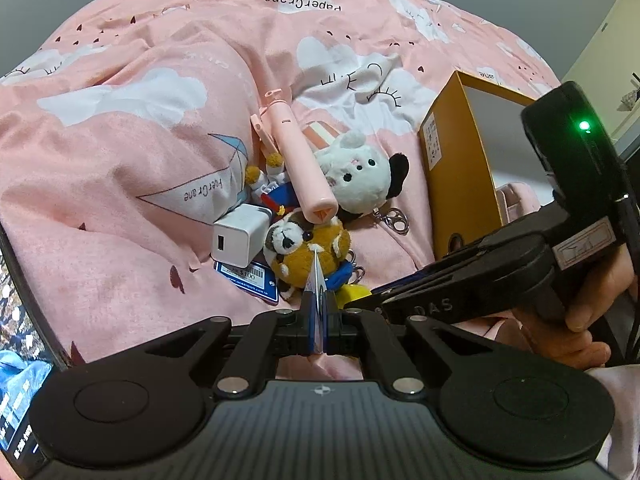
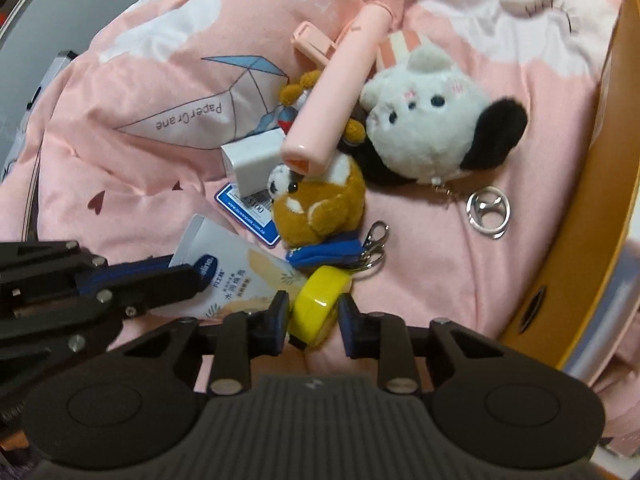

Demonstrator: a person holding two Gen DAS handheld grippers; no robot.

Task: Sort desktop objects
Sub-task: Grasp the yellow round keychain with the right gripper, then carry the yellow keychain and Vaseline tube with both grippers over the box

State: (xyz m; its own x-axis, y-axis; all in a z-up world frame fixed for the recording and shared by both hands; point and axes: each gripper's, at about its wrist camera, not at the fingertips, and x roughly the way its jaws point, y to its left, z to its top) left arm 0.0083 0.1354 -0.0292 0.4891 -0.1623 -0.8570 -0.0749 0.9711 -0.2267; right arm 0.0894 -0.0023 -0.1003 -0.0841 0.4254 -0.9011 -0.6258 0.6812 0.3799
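Note:
A white cream tube point(image 2: 240, 276) with a yellow cap point(image 2: 318, 300) lies low over the pink quilt. My left gripper point(image 1: 316, 276) is shut on the tube's flat crimped end, seen edge-on between its blue pads. The right wrist view shows that gripper point(image 2: 188, 276) coming in from the left. My right gripper point(image 2: 314, 312) has its pads against both sides of the yellow cap. A brown plush keychain point(image 2: 320, 204), a white plush point(image 2: 424, 120), a pink selfie stick point(image 2: 340, 92), a white charger point(image 2: 256, 160) and a blue card point(image 2: 244, 208) lie heaped just beyond.
An open orange box point(image 1: 456, 168) stands on the quilt to the right, with something pink inside. A silver key ring point(image 2: 488, 210) lies between the plush toys and the box. A lit screen point(image 1: 16, 320) borders the left edge. A hand point(image 1: 588, 312) holds the right gripper.

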